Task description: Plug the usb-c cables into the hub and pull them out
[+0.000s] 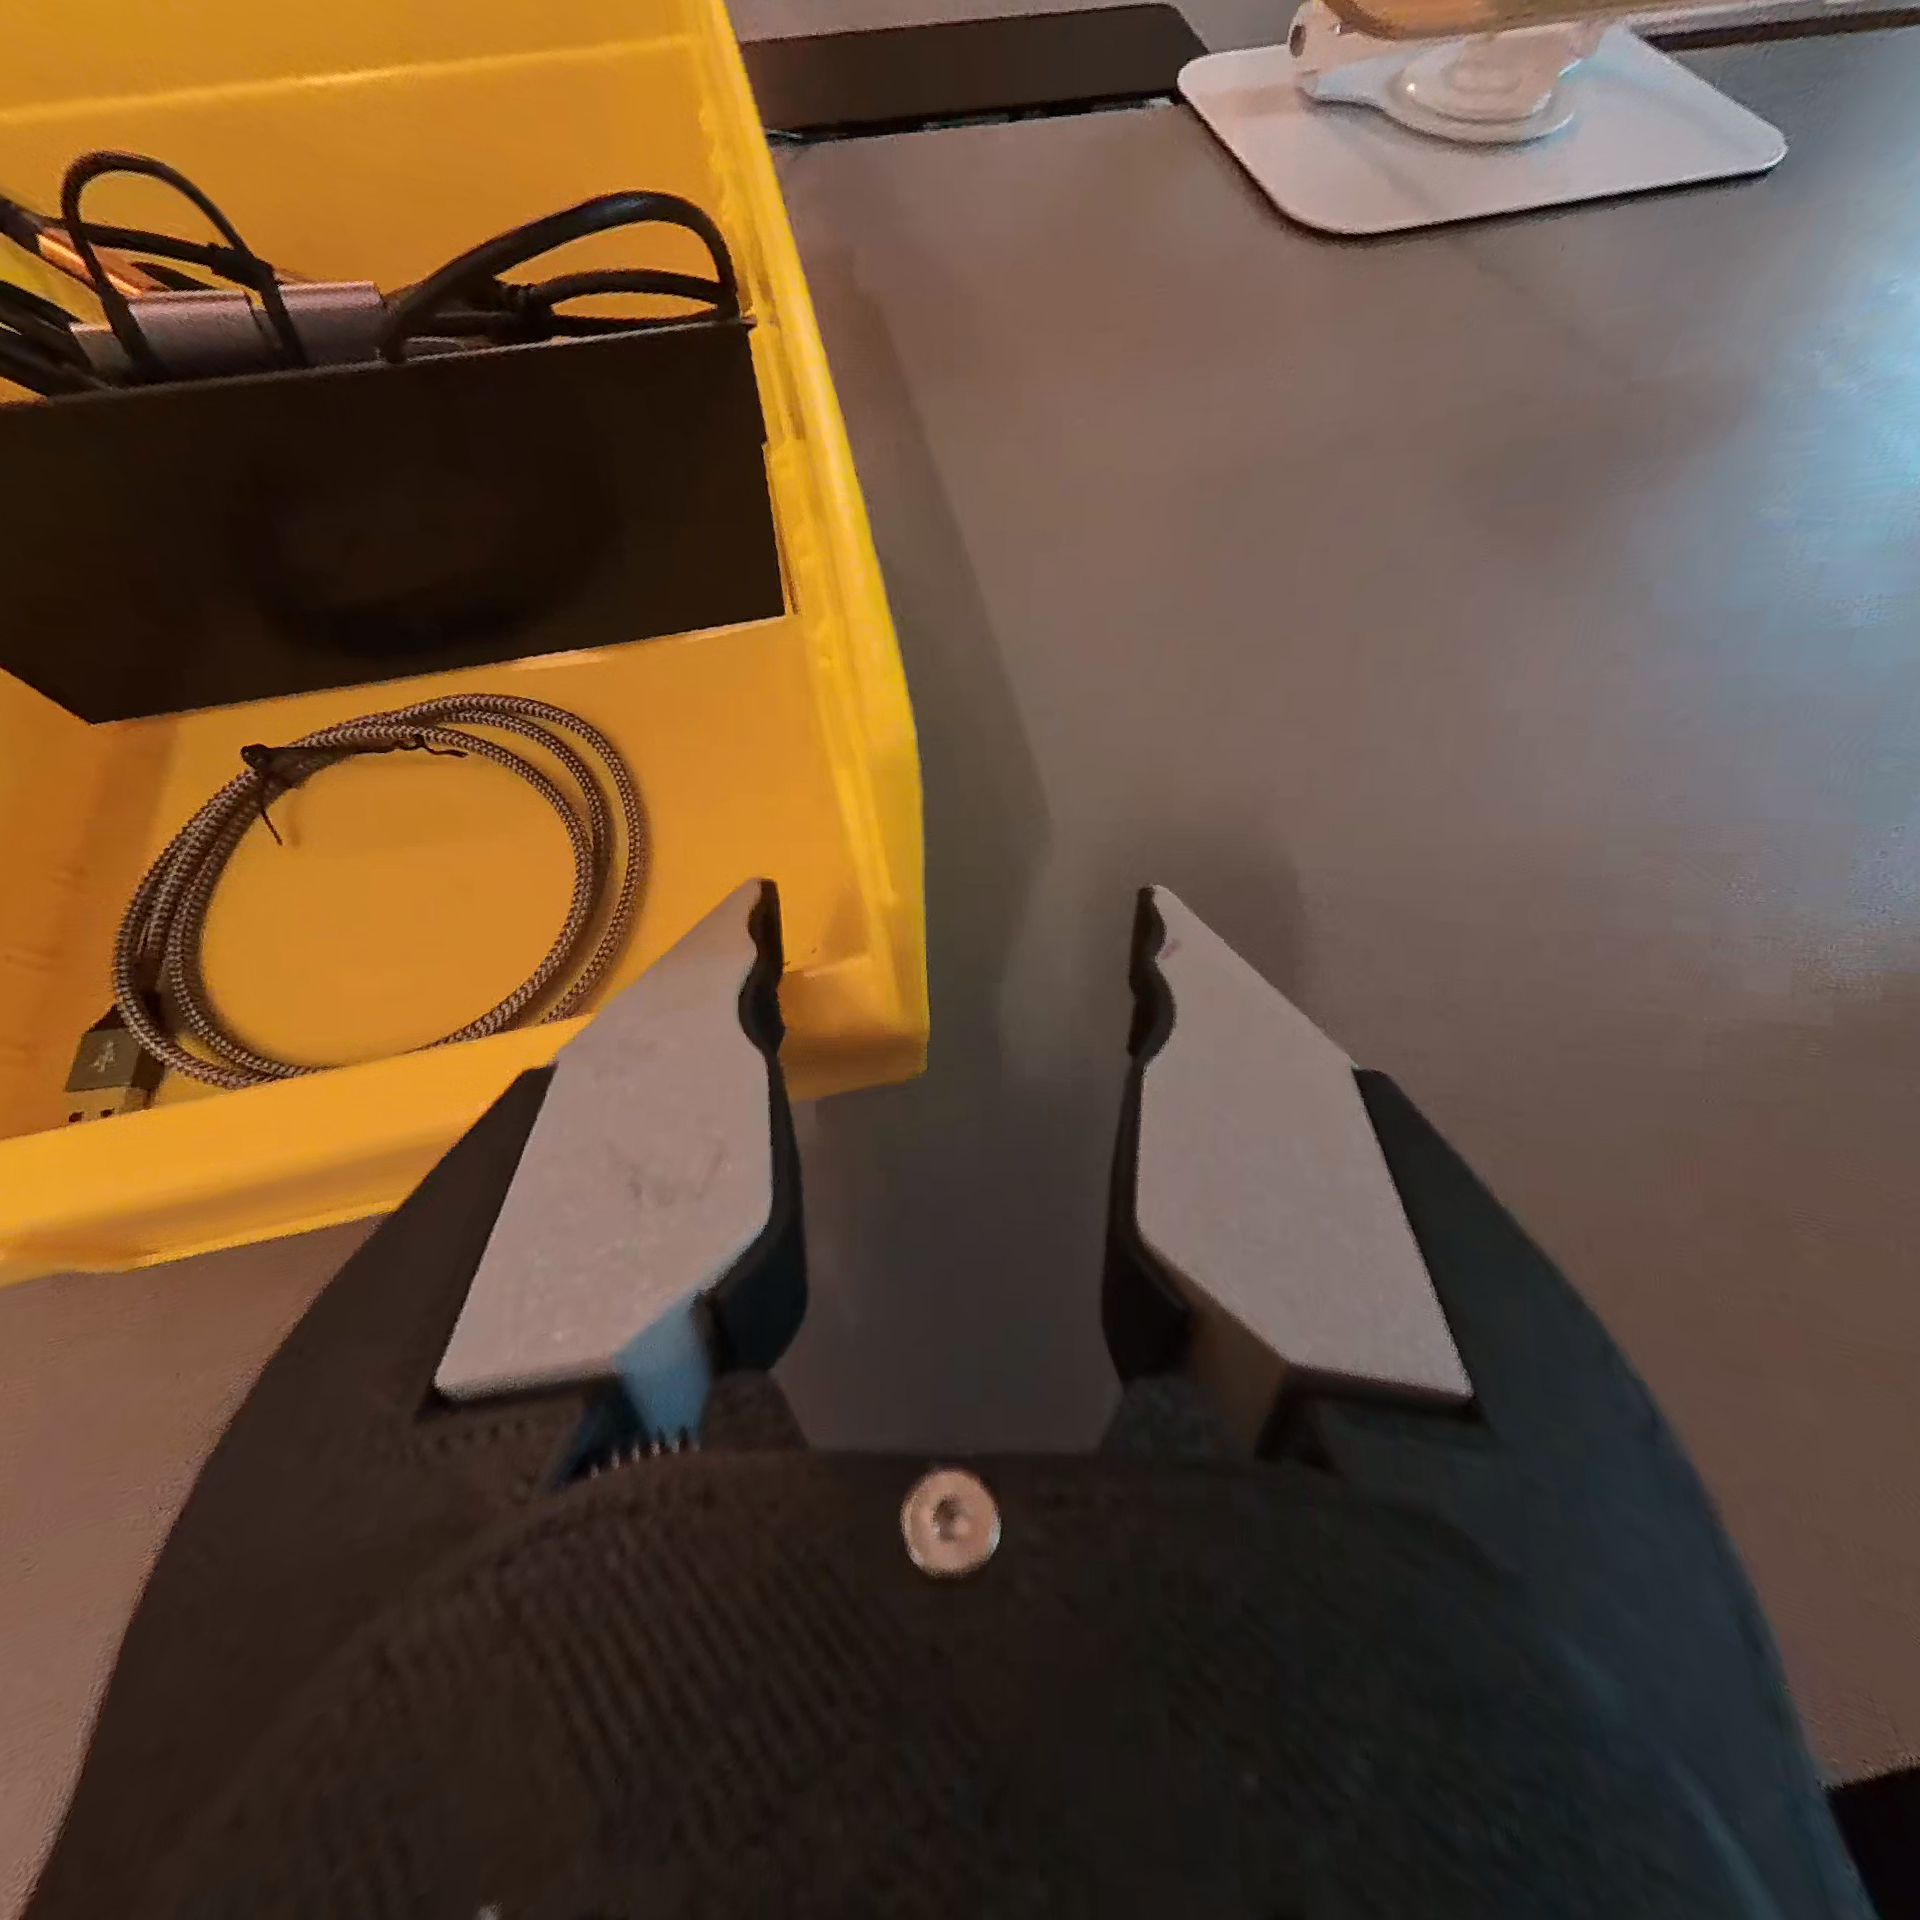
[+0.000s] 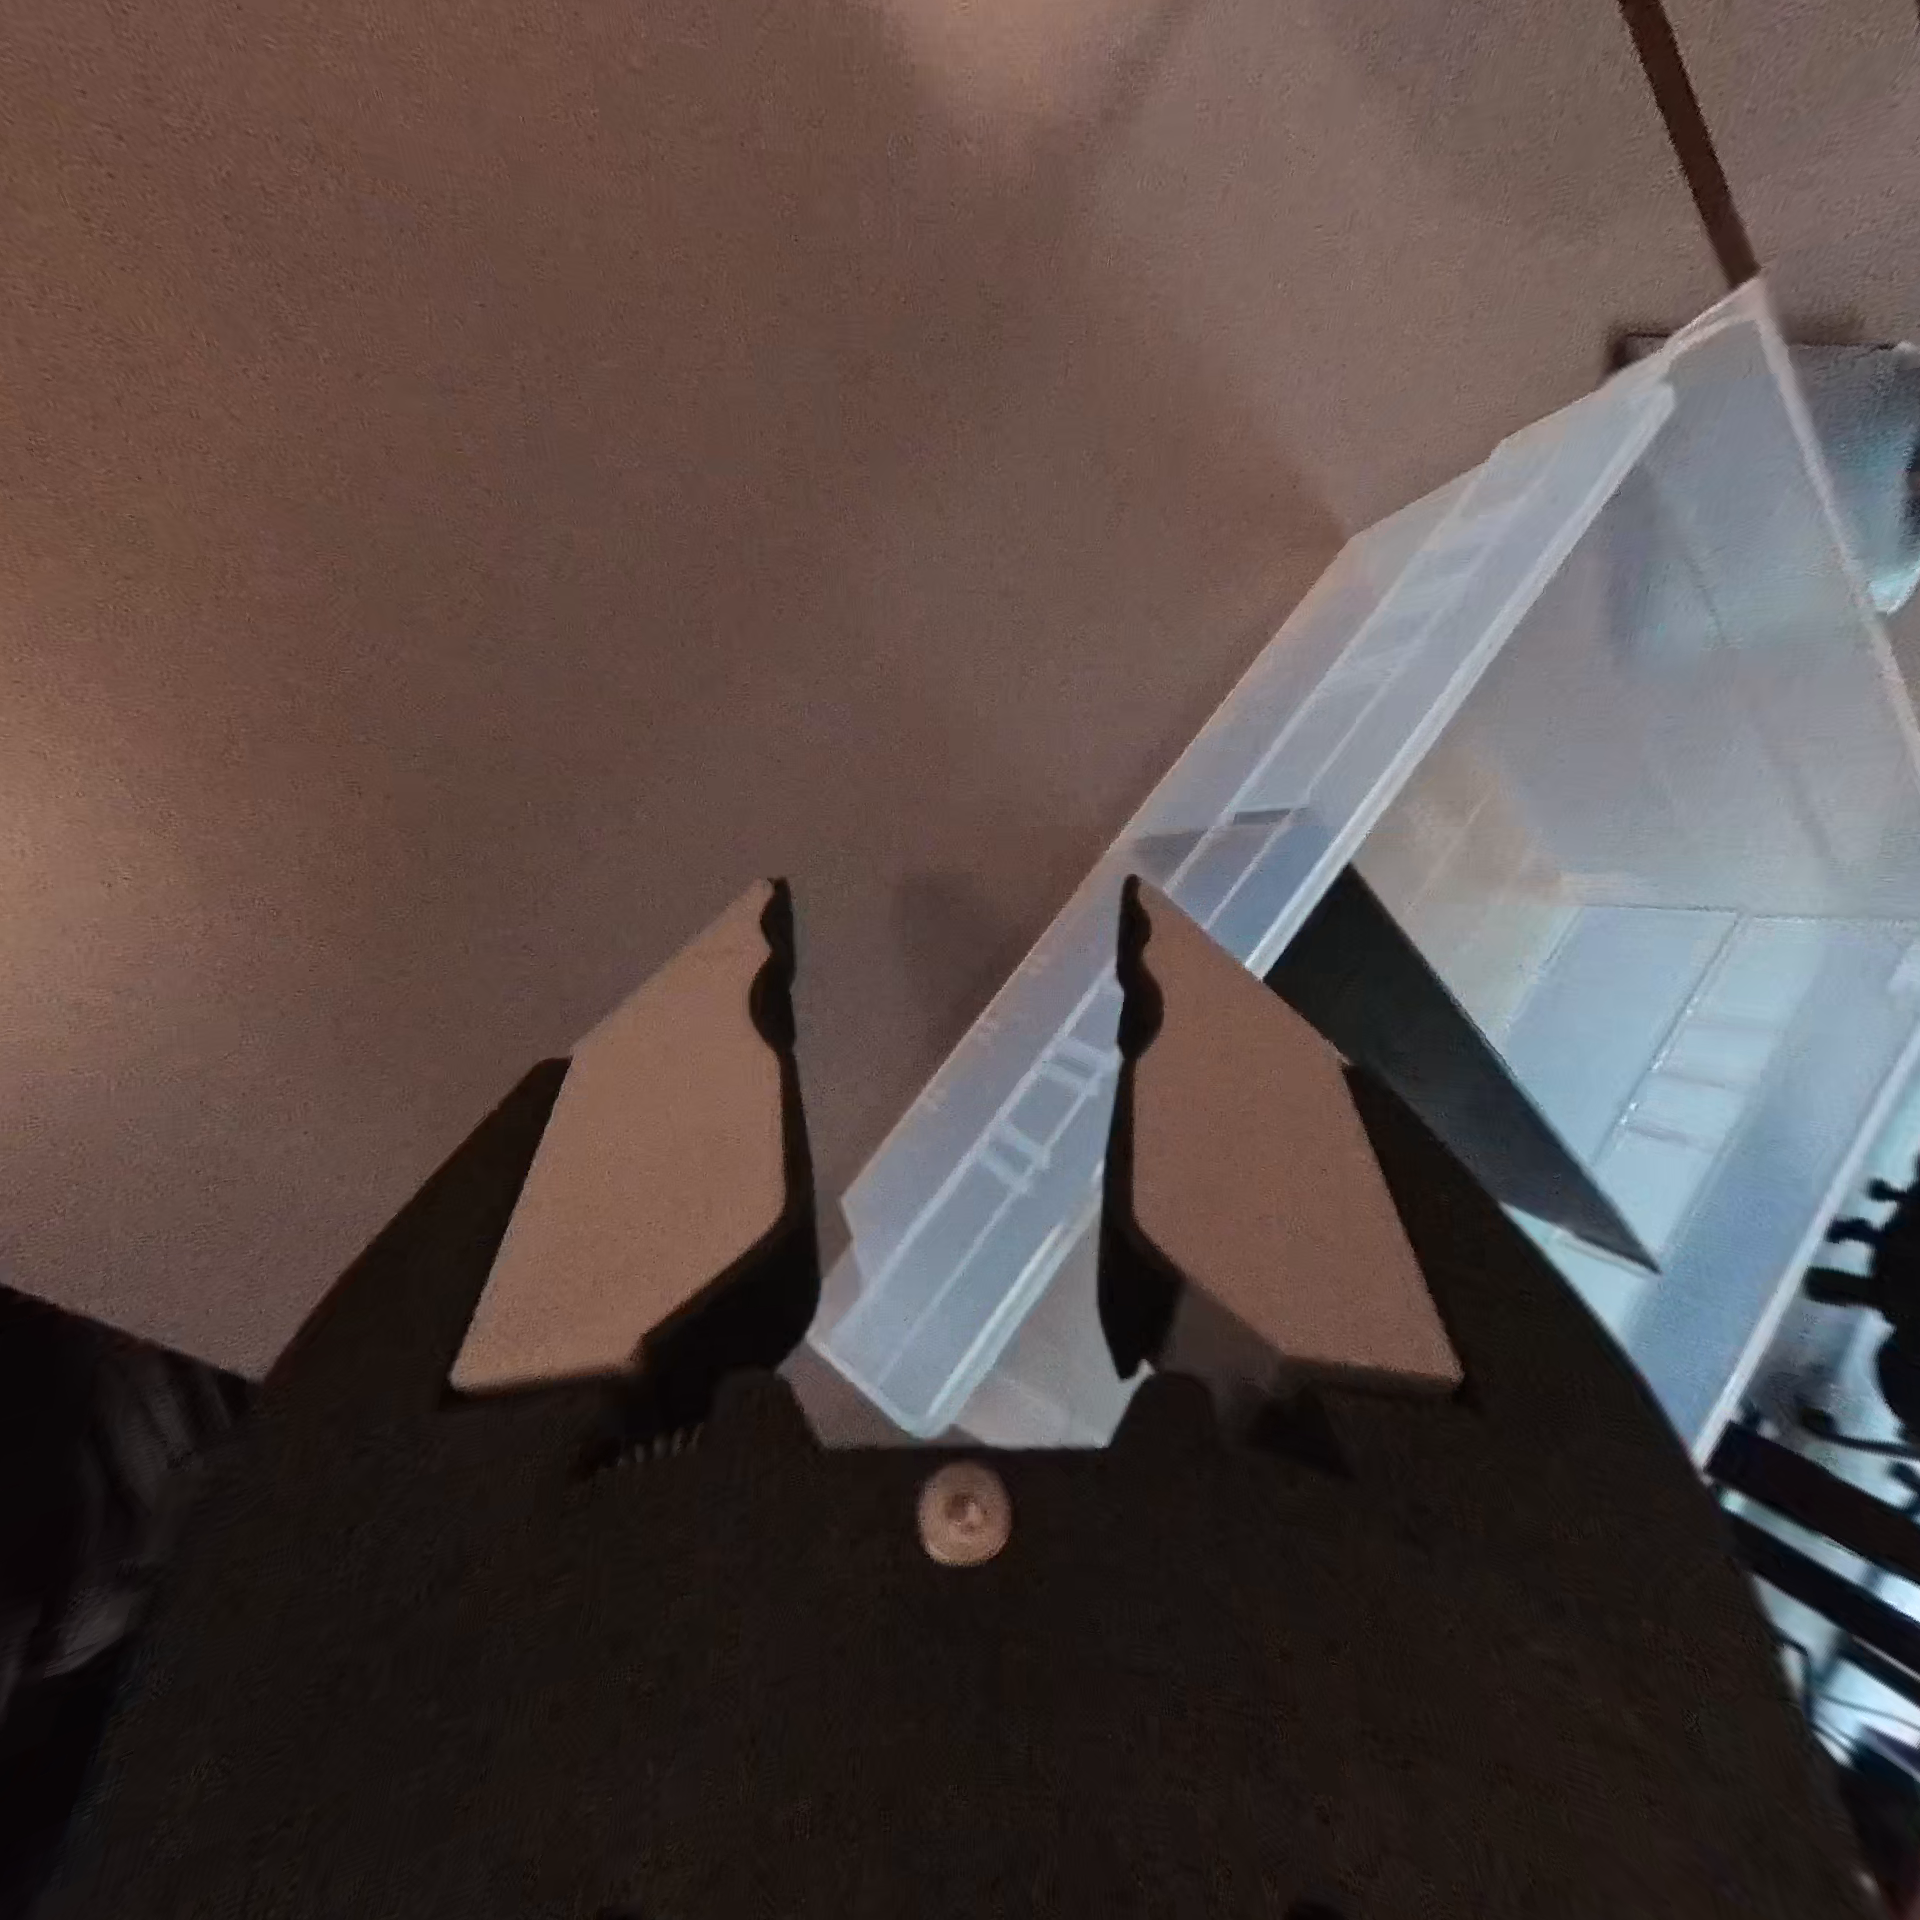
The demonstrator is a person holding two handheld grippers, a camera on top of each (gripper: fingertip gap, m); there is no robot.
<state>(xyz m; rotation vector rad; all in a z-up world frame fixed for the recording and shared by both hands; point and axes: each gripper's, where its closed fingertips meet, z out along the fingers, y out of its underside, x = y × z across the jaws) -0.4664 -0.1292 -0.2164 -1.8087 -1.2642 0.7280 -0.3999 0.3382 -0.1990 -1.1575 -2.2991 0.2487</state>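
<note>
In the left wrist view a yellow bin stands at the left on a dark table. Inside it a black box holds a grey hub tangled with black cables. A coiled braided cable lies on the bin floor in front of the box. My left gripper is open and empty, above the table just right of the bin's near corner. In the right wrist view my right gripper is open and empty, above the edge of a clear plastic bin. No hub or cable shows clearly there.
A white flat stand base with a clear rounded object on it sits at the far right of the table. In the right wrist view dark cables show past the clear bin at the right edge. The gap from one gripper's tips to the other's is roughly 50 cm. From the right gripper's tips to the white flat stand base is close to 40 cm.
</note>
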